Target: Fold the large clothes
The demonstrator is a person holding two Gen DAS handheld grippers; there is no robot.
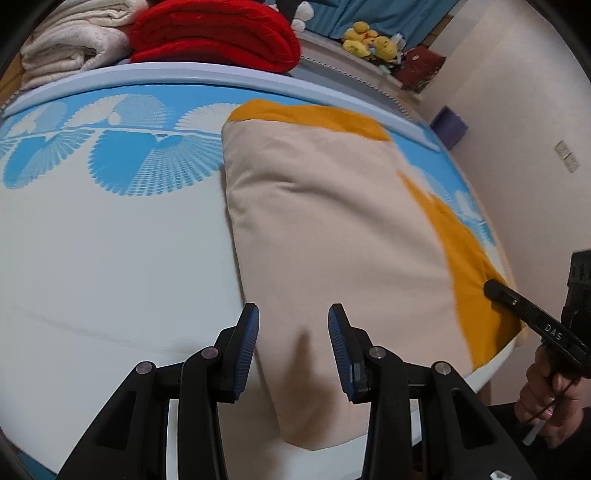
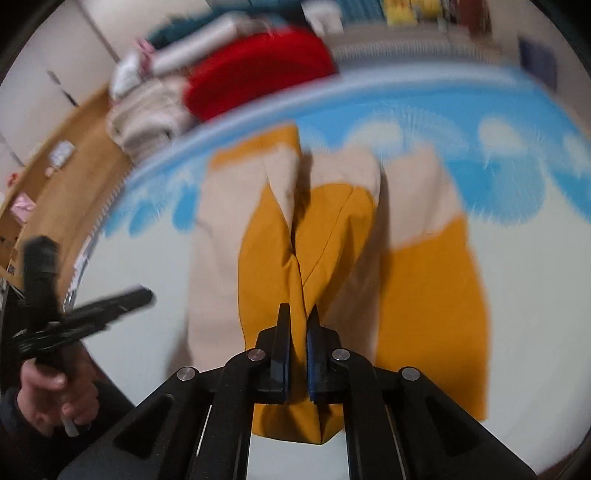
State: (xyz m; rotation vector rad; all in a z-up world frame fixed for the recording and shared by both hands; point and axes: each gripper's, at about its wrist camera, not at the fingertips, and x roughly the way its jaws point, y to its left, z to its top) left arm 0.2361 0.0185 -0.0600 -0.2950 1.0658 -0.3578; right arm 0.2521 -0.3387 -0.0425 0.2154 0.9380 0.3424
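Observation:
A large beige and mustard-yellow garment [image 1: 332, 221] lies spread on the bed [image 1: 110, 258]. In the left wrist view my left gripper [image 1: 293, 321] hovers over the garment's near beige end. It is open, with the cloth lying under the gap and neither pad pressing on it. My right gripper [image 2: 299, 314] is shut on a pinched ridge of the mustard fabric [image 2: 325, 251], which rises in a fold between its pads. In the left wrist view the right gripper [image 1: 493, 286] shows at the garment's right mustard edge, held by a hand [image 1: 546, 391]. The right wrist view is blurred.
A folded red blanket [image 1: 221, 33] and a cream one [image 1: 74, 40] sit past the bed's far edge. Yellow plush toys [image 1: 365, 40] lie further back. A pale wall [image 1: 517, 110] runs close along the bed's right side. The left gripper [image 2: 136, 297] appears at the left.

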